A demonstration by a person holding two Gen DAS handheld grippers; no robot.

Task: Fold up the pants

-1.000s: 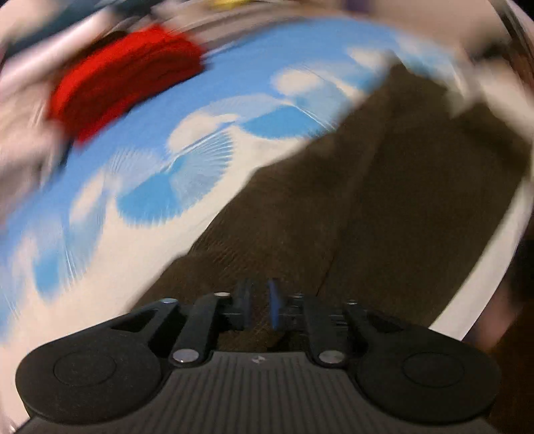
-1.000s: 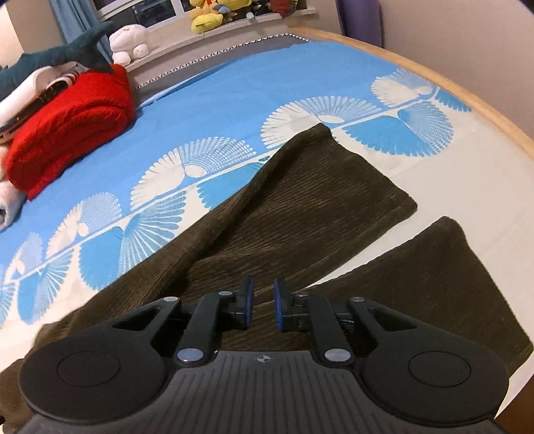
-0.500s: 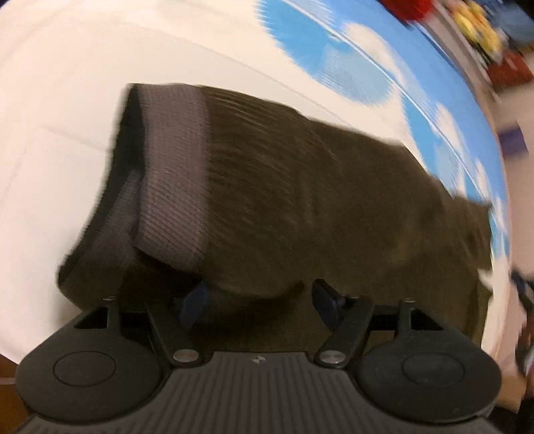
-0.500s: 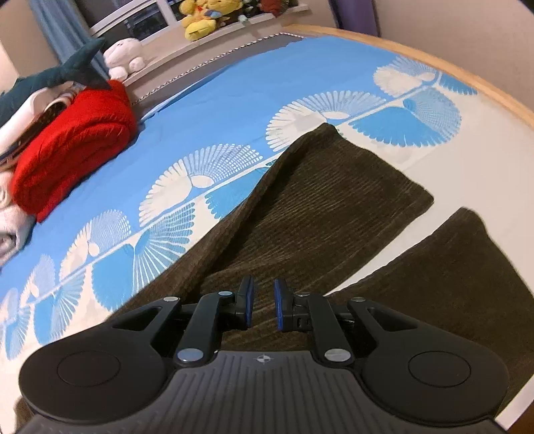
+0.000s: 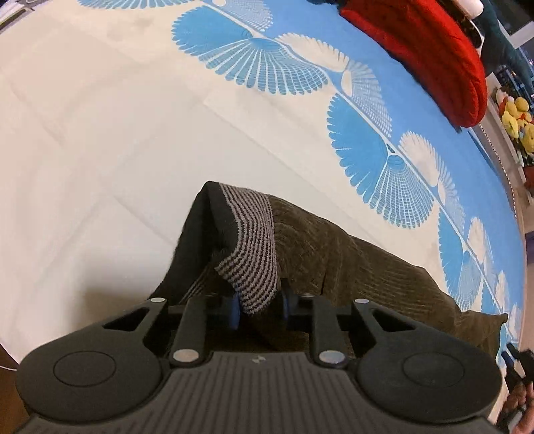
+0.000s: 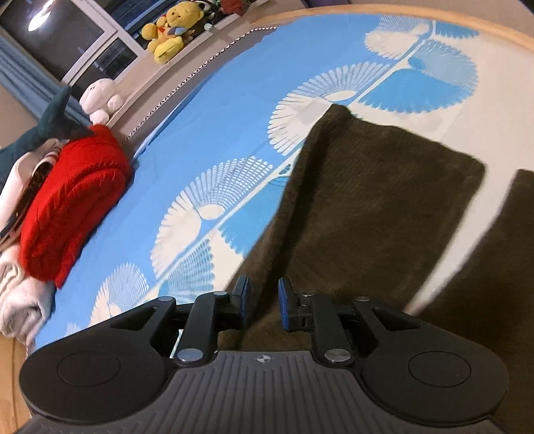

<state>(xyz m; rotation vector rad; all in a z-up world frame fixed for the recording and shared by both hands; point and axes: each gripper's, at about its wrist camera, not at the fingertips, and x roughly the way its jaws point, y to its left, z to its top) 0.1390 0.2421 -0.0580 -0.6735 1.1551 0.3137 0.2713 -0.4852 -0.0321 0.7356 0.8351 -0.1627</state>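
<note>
Pants (image 6: 367, 207), dark brown corduroy, sprawl over a cream and blue fan-print bedspread (image 6: 217, 110) whose wooden bed rim (image 6: 434, 23) curves at two o'clock. Red blanket (image 6: 73, 200) sits at nine o'clock, plush toys (image 6: 167, 30) on the sill. Left gripper (image 5: 260, 305) has just closed, clenched on the striped waistband (image 5: 253, 253). Right gripper (image 6: 263, 302), jaws just widening, hovers released above a leg.

Dark brown corduroy pants (image 5: 350, 263) lie on the bed, legs spread, ribbed waistband upturned.
</note>
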